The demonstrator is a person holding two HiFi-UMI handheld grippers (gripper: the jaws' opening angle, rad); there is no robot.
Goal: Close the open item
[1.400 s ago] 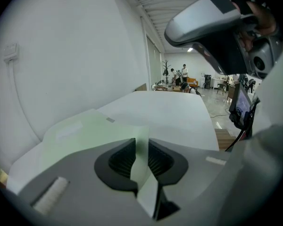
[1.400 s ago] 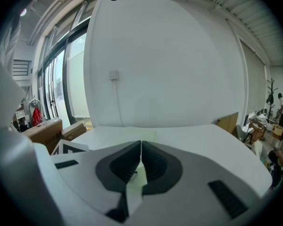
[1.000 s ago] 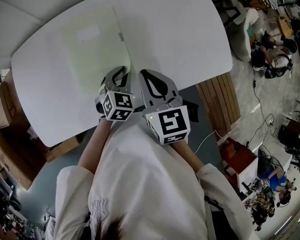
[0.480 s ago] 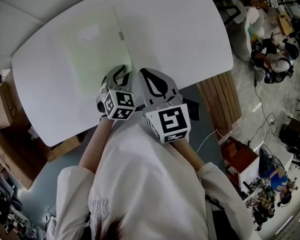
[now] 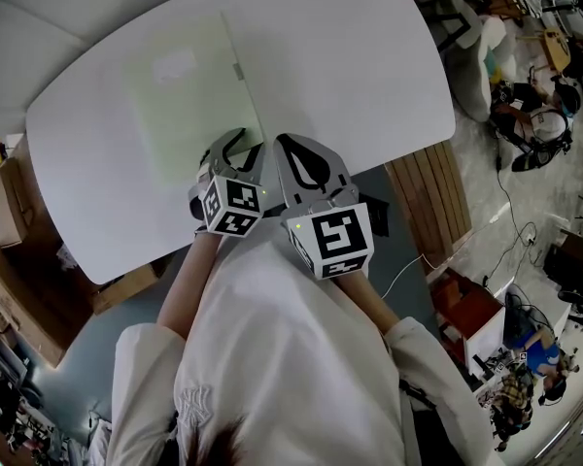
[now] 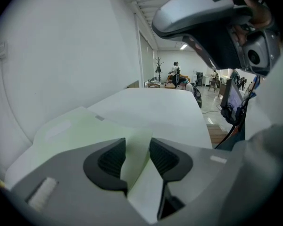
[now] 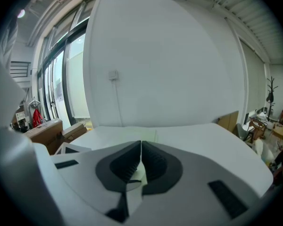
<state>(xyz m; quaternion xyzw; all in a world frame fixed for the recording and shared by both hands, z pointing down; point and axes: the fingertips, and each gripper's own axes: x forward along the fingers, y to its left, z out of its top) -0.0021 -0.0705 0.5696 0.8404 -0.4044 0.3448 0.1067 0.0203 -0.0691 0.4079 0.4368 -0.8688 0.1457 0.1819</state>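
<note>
Your left gripper has just been opening its jaws to let go, so the green folder lies flat on the table with its near corner loose between them, while your right gripper waits closed and empty.

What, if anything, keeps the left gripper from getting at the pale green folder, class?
Probably nothing, so yes. The left gripper has its jaws apart, having just been opening, and the pale green folder has its near corner between them. Nothing looks to be in the way.
</note>
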